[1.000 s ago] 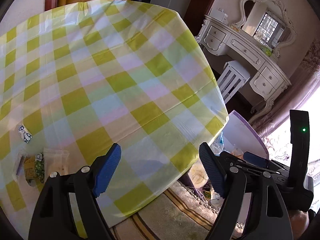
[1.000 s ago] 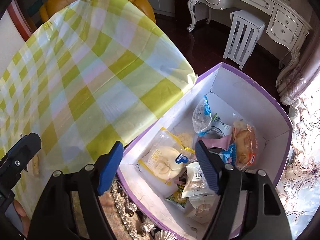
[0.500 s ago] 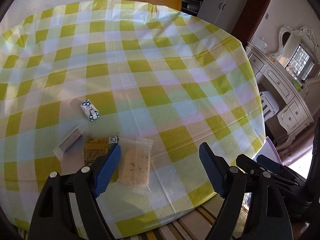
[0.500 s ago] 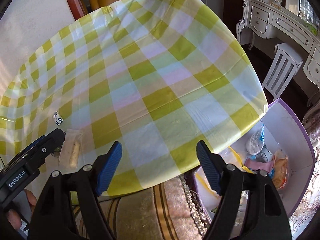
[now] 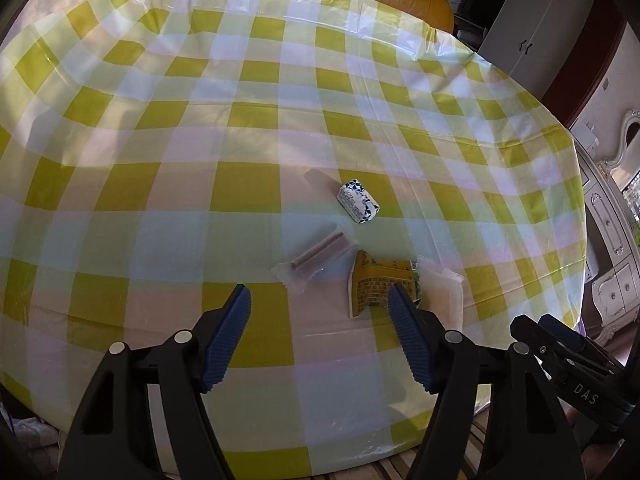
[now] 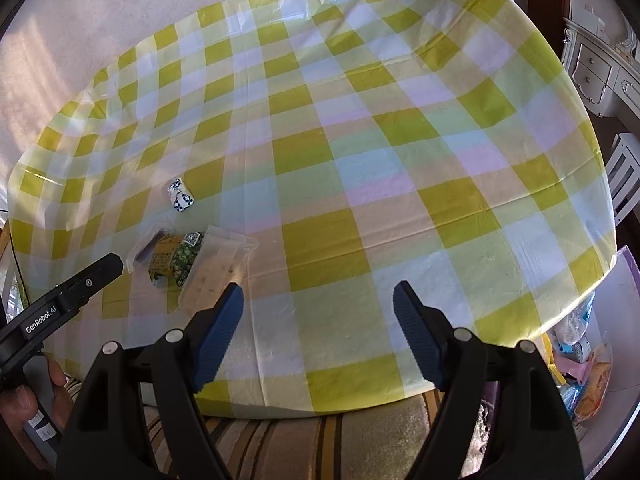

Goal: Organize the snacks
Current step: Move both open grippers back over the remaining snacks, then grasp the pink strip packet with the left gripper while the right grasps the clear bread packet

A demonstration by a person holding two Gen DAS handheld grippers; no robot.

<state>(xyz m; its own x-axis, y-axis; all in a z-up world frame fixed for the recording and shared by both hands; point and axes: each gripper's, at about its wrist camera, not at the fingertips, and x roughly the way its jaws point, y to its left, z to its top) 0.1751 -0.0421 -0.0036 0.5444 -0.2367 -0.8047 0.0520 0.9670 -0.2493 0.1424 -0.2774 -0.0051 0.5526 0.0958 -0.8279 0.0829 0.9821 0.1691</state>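
We count four snacks not yet cleared from the yellow-and-white checked plastic tablecloth (image 5: 248, 184), and several wrapped packets already in the purple-rimmed white cardboard box (image 6: 622, 276) on the floor, so we judge the sorting well under way but unfinished.

Our left gripper (image 5: 320, 322) hangs above the table's near side, jaws spread wide and holding nothing. Just past its right jaw tip lies the yellow printed snack packet with a green end (image 5: 378, 284), touching or overlapping the clear flat pouch of pale biscuit (image 5: 444, 296) to that jaw's right. Ahead of the gap between the jaws sits the clear wrapper holding a mauve wafer stick (image 5: 320, 256), and farther ahead the small white packet with a dark blue pattern (image 5: 358, 202), apart from the rest.

Our right gripper (image 6: 318, 314) is likewise wide open and empty, over bare cloth. The biscuit pouch lies just ahead of its left jaw tip, the other three beyond and to the left. The box shows low to the right of the right jaw, beneath the table's edge.

We judge what remains is to carry these four across to the box.
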